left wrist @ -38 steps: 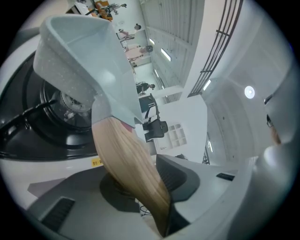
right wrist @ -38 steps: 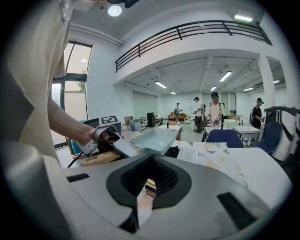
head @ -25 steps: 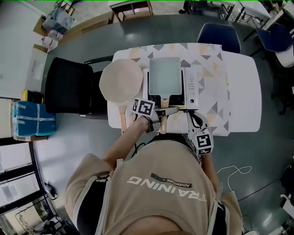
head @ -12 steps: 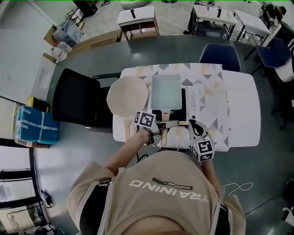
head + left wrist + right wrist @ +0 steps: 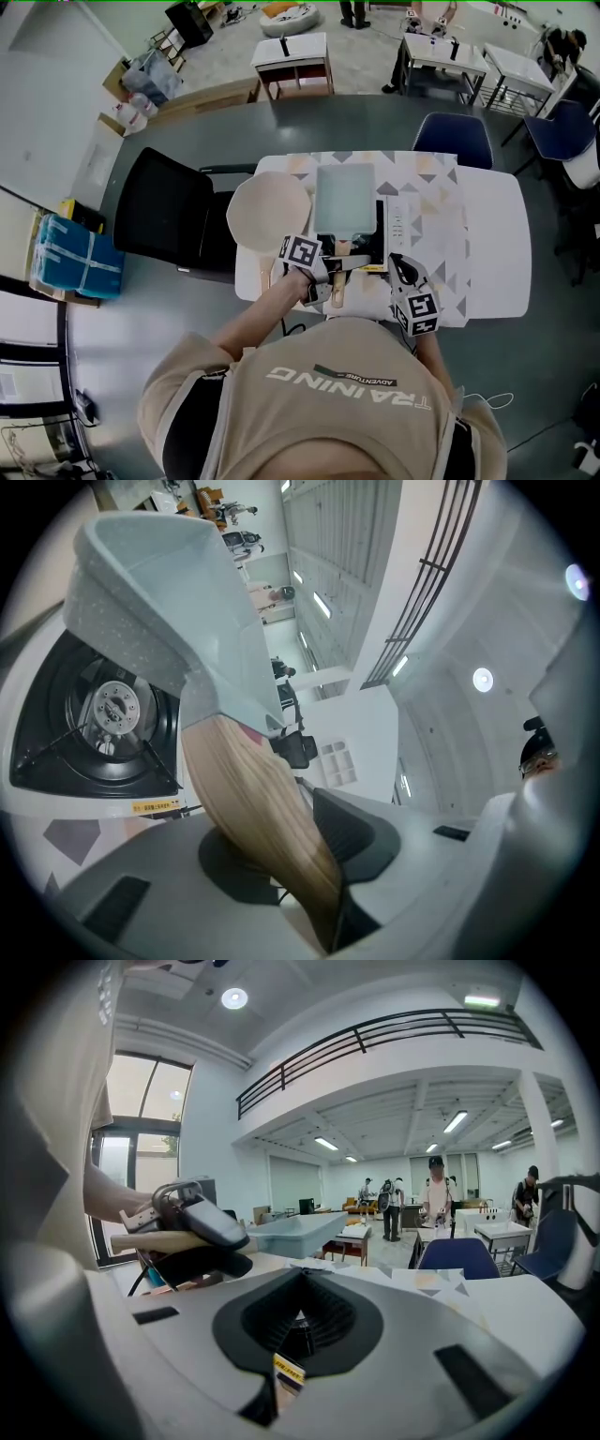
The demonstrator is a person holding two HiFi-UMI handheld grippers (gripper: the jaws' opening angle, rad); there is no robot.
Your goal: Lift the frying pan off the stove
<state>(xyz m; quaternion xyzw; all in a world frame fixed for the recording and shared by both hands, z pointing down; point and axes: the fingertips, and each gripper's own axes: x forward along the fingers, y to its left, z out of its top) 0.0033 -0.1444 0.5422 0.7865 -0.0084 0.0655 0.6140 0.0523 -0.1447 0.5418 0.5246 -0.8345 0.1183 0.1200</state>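
The frying pan (image 5: 344, 198) is a pale blue-grey rectangular pan with a wooden handle (image 5: 338, 278). My left gripper (image 5: 327, 270) is shut on that handle. In the left gripper view the pan (image 5: 159, 592) hangs above the stove's black burner (image 5: 112, 710), and the handle (image 5: 253, 799) runs back between the jaws of the left gripper (image 5: 295, 846). The stove (image 5: 392, 223) is white and black. My right gripper (image 5: 399, 266) hovers at the stove's near right corner, shut on nothing. The right gripper view shows its closed jaws (image 5: 300, 1321) and the pan (image 5: 291, 1232) at left.
A round cream pan (image 5: 269, 214) with a wooden handle lies left of the stove on the white table (image 5: 492, 234) with its patterned cloth (image 5: 433, 214). A black chair (image 5: 169, 216) stands at the left. A blue chair (image 5: 453, 141) stands behind the table.
The left gripper has risen with the pan, which now sits clear above the burner. The right gripper has drifted up a little. The head camera has tilted further forward.
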